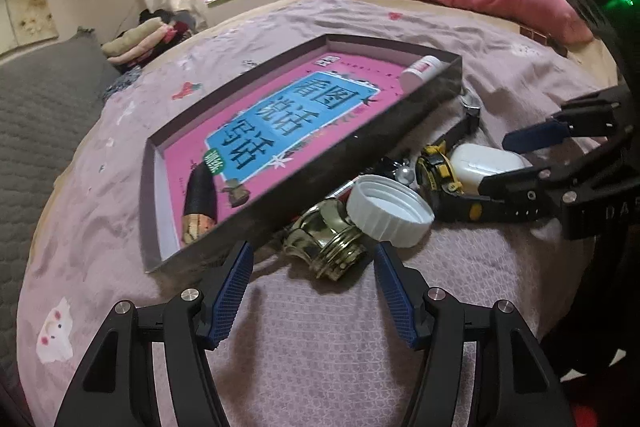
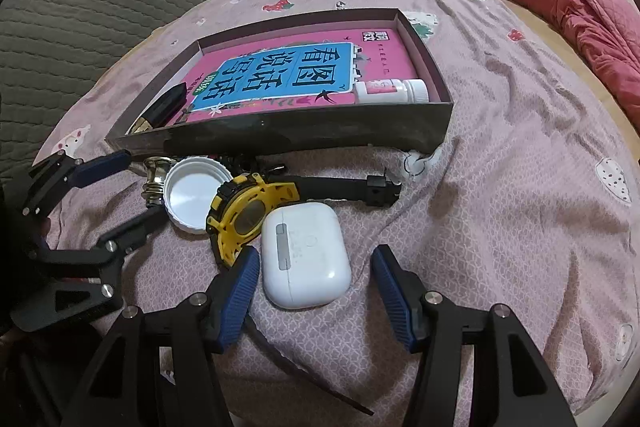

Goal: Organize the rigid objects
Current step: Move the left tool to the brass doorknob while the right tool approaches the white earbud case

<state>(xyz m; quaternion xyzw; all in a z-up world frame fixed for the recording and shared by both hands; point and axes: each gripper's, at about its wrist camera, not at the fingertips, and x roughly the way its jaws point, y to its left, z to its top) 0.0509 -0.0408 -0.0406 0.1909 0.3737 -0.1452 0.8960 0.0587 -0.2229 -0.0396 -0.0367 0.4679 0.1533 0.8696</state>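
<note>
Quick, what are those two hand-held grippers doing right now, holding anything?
Left hand-held gripper: open, empty, just short of the gold cap.
Right hand-held gripper: open around the white earbud case, not gripping.

Both views look steeply down and close onto a bed, with the shallow dark cardboard box holding a pink book (image 1: pixel 360 143) (image 2: pixel 304 131) as landmark. The left wrist camera faces the box's near wall from its left end; the right wrist camera faces that wall further right. Both share the box and the white ribbed plastic lid (image 1: pixel 390 211) (image 2: pixel 196 193) just before it.
</note>
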